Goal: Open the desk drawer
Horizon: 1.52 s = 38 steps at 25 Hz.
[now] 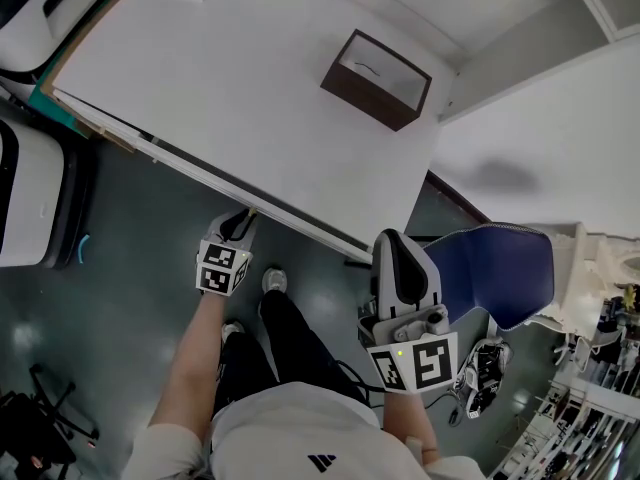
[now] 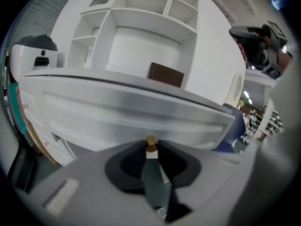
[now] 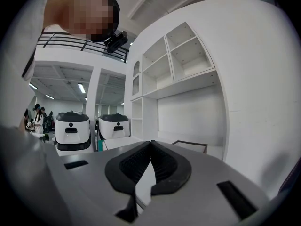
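Observation:
A white desk [image 1: 240,98] fills the head view. Under its top runs the white drawer front [image 2: 127,114], with a small brass knob [image 2: 150,141] at its middle. My left gripper [image 2: 150,148] has its dark pads closed on that knob; in the head view this left gripper [image 1: 242,220] reaches in under the desk's front edge. My right gripper [image 1: 393,243] is held near the desk's front right corner, touching nothing. In its own view the right gripper [image 3: 150,144] has its pads meeting at the tips with nothing between them.
A dark brown open box [image 1: 378,78] stands on the desk's far right. A blue chair [image 1: 495,266] is beside my right gripper. White machines [image 1: 30,193] stand on the floor at left. White wall shelves [image 2: 141,13] rise behind the desk. The person's legs and shoes [image 1: 274,281] are below the desk edge.

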Each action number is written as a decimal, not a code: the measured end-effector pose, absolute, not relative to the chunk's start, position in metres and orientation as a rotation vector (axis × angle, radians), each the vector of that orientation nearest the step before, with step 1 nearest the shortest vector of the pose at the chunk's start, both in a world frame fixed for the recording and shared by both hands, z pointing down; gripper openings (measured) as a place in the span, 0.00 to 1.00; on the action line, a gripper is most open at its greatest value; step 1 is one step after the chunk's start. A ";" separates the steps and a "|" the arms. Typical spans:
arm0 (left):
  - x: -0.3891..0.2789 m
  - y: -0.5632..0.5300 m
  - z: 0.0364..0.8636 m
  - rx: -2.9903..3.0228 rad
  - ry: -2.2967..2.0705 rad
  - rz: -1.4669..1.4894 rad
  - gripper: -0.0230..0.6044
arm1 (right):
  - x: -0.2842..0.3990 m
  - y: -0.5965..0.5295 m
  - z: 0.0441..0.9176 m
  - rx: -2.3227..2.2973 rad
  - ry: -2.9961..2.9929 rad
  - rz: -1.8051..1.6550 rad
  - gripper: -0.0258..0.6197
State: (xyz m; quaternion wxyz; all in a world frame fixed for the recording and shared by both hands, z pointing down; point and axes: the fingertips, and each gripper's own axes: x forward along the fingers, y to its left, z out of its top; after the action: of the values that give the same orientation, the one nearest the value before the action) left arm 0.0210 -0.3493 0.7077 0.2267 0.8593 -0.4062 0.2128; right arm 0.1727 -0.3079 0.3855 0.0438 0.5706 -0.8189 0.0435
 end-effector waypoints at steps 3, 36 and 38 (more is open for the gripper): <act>0.018 -0.343 0.708 2.369 -1.113 0.597 0.16 | 0.170 -0.304 0.383 1.745 -2.507 0.126 0.04; -0.040 -0.236 0.712 2.336 -1.079 0.656 0.16 | 0.126 -0.236 0.357 1.769 -2.540 0.062 0.04; -0.042 -0.230 0.713 2.336 -1.073 0.663 0.16 | 0.125 -0.229 0.356 1.780 -2.535 0.061 0.04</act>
State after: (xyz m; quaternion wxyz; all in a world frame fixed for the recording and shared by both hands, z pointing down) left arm -0.0424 -0.2304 0.7126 0.2408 0.8541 -0.3923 0.2424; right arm 0.1249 -0.2293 0.3563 0.0219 0.5744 -0.8180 0.0196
